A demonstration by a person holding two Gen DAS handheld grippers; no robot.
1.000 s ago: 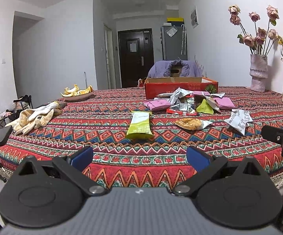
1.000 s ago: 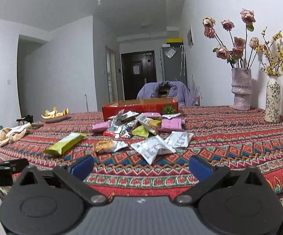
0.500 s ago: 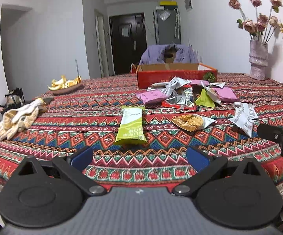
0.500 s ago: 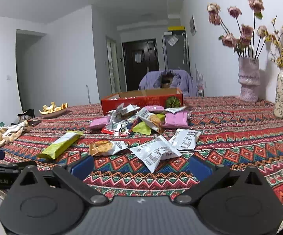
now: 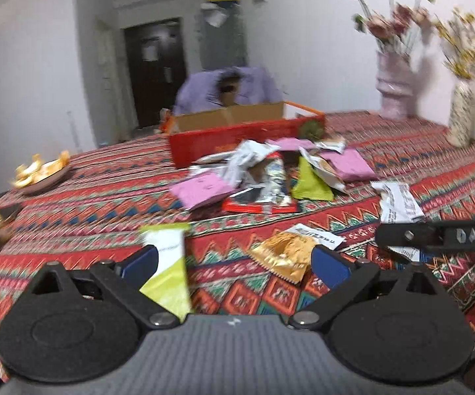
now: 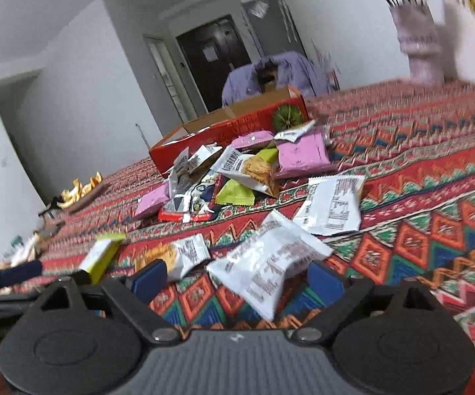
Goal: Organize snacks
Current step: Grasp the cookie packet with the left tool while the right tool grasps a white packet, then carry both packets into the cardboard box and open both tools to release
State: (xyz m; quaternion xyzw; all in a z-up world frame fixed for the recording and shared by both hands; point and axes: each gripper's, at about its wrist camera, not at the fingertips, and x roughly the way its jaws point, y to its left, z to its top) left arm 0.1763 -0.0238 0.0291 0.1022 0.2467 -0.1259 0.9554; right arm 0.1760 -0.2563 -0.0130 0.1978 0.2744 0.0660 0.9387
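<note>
White snack packet [image 6: 263, 266] lies between the closing, untouching right claw [image 6: 235, 279] fingers.

A counter [image 6: 435, 230] under red patterned cloth carries scattered foil snack packets [image 6: 270, 270], an open red cardboard box [image 6: 227, 138] and two vases [image 5: 395, 85] at its far edge.

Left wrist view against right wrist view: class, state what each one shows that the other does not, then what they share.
Only the left wrist view shows the other gripper's black bar lettered DAS at its right edge, and the pink roses whole above their vase.

Only the right wrist view shows the white packet lying between the right gripper's closing jaws, not yet pinched.

Both show the red cardboard box, the heap of snack packets, the lime-green bar wrapper, the dish of yellow peels and the patterned tablecloth.
</note>
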